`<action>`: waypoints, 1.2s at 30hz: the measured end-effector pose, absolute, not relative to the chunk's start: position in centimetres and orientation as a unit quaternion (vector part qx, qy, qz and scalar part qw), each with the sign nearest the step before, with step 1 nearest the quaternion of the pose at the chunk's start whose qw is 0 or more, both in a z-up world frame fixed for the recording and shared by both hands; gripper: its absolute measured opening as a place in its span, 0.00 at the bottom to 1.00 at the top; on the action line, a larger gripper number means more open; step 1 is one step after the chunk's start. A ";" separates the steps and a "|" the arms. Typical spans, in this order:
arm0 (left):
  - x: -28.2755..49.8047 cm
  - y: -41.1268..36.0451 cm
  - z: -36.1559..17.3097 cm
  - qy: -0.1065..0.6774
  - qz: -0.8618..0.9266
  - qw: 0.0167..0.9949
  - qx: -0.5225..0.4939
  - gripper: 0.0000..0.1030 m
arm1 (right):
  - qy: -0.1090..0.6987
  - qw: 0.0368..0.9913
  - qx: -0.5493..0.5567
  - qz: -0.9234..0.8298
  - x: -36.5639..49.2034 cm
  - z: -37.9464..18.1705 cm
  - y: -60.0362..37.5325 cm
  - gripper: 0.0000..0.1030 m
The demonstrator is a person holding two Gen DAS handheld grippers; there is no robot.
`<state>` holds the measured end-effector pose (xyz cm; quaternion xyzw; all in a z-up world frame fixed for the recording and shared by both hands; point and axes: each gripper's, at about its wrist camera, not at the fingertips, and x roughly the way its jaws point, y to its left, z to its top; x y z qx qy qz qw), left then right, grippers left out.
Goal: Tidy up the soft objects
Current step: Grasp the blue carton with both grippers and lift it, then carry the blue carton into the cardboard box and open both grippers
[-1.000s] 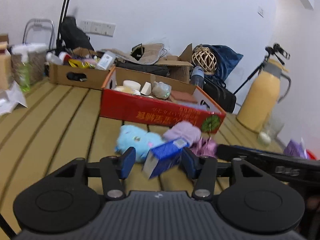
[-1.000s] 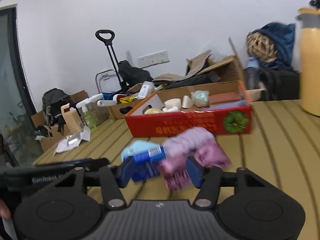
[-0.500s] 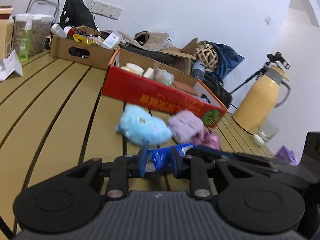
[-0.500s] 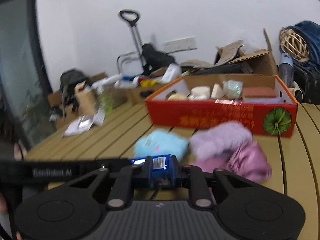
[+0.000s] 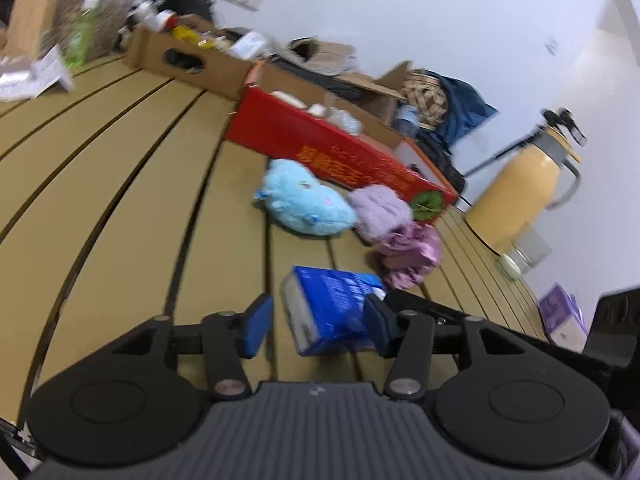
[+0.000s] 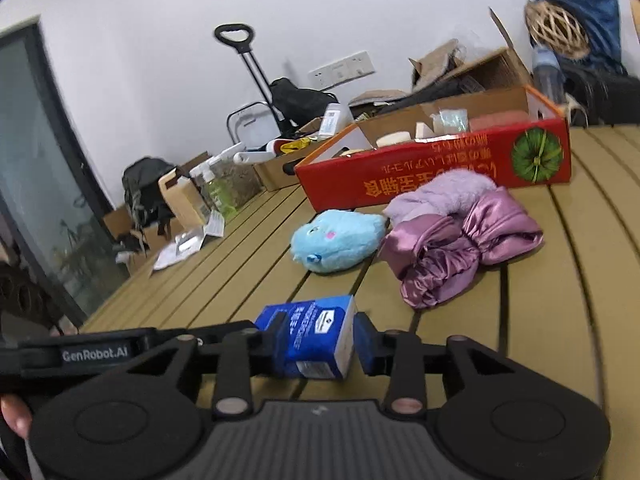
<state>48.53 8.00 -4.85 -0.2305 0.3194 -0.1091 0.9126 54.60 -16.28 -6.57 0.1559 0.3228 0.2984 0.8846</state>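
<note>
Left tool [image 5: 316, 326], right tool [image 6: 320, 340]: just opening, apart around blue plastic-wrapped tissue pack [image 5: 332, 312]; likely light, squashy; pinch across narrow sides.

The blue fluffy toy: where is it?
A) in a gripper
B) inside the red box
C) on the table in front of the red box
C: the blue plush toy lies on the slatted table, in front of the red box.
</note>
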 end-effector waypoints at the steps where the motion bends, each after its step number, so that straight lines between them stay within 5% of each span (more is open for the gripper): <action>1: 48.8 8.2 -5.0 0.321 -0.112 0.910 -0.238 0.51 | 0.330 0.883 0.162 0.292 55.0 -6.8 -16.1 0.34; 5: 49.1 7.6 -5.1 0.322 -0.137 0.911 -0.219 0.33 | 0.350 0.870 0.184 0.294 55.8 -7.5 -15.9 0.28; 18: 48.5 4.9 0.2 0.263 -0.169 0.930 -0.192 0.30 | 0.282 0.909 0.161 0.263 52.7 -1.1 -18.1 0.22; 27: 66.0 5.2 7.3 0.259 -0.190 0.926 -0.198 0.30 | 0.259 0.922 0.151 0.245 70.0 5.9 -18.2 0.22; 36: 81.7 6.0 0.3 0.384 -0.127 0.895 -0.189 0.30 | 0.391 0.888 0.143 0.193 87.0 -1.6 -14.4 0.22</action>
